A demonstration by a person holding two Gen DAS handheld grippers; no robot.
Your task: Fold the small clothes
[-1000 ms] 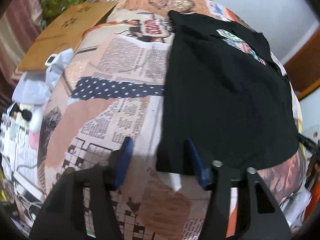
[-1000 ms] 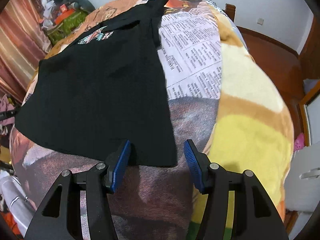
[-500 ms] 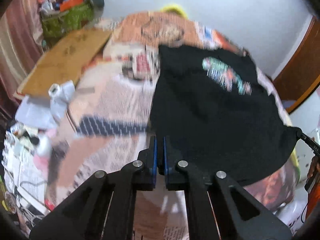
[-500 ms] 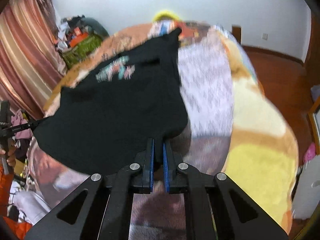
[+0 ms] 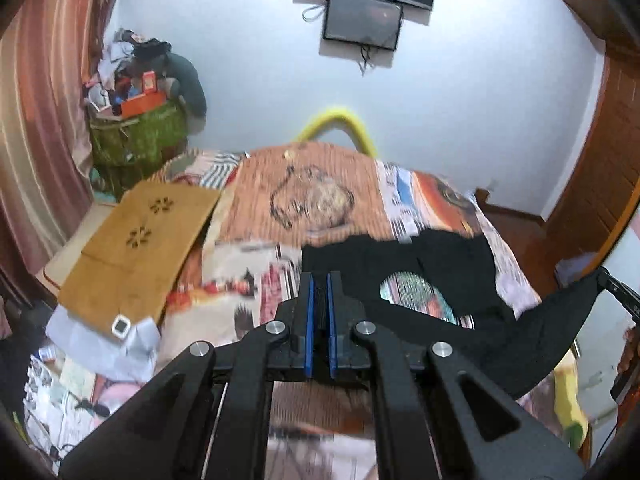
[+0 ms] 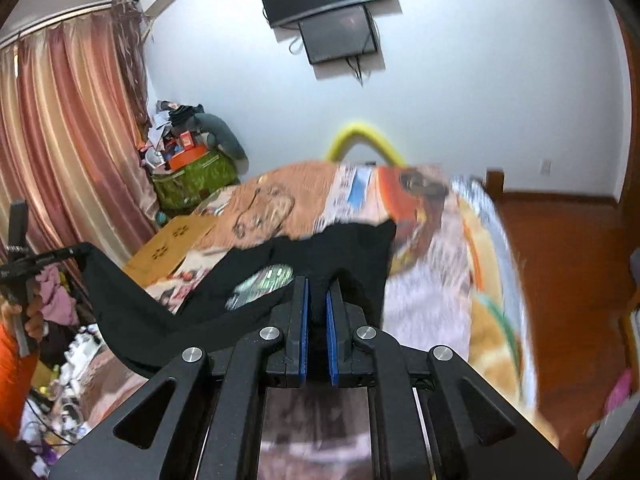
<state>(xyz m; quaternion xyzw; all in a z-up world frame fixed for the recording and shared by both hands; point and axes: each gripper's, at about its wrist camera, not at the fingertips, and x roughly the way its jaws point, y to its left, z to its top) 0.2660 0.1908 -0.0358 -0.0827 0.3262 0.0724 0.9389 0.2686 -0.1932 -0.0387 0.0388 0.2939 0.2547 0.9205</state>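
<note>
Black cotton T-shirt [image 5: 448, 272] with a colourful chest print lay partly on the patchwork newspaper-print bedspread [image 5: 312, 200], its near hem lifted clear of the bed and its collar end resting flat toward the headboard.

Going from the left: in the left wrist view, the left gripper [image 5: 319, 320] had its blue-padded jaws brought together on one bottom corner of the shirt, dark cloth showing in the thin slit between the pads. From there the hem ran rightward in a sagging arc to the other corner, which hung from the right gripper seen at the frame's edge.

In the right wrist view, the right gripper [image 6: 316, 328] was likewise clamped on black fabric, the pads close with cloth bunched between them. The raised hem drooped away toward the left gripper at that picture's far left, held by a hand [image 6: 34, 316] above an orange sleeve.

Judged from this, the fold had only begun. Both bottom corners were gripped and lifted, and the print stayed uncovered, so no fold had yet been laid down. Left to do: carry the hem over toward the collar, lay it flat, release, and probably fold the shirt again across its width. Blur in both views hid the finer creases.
</note>
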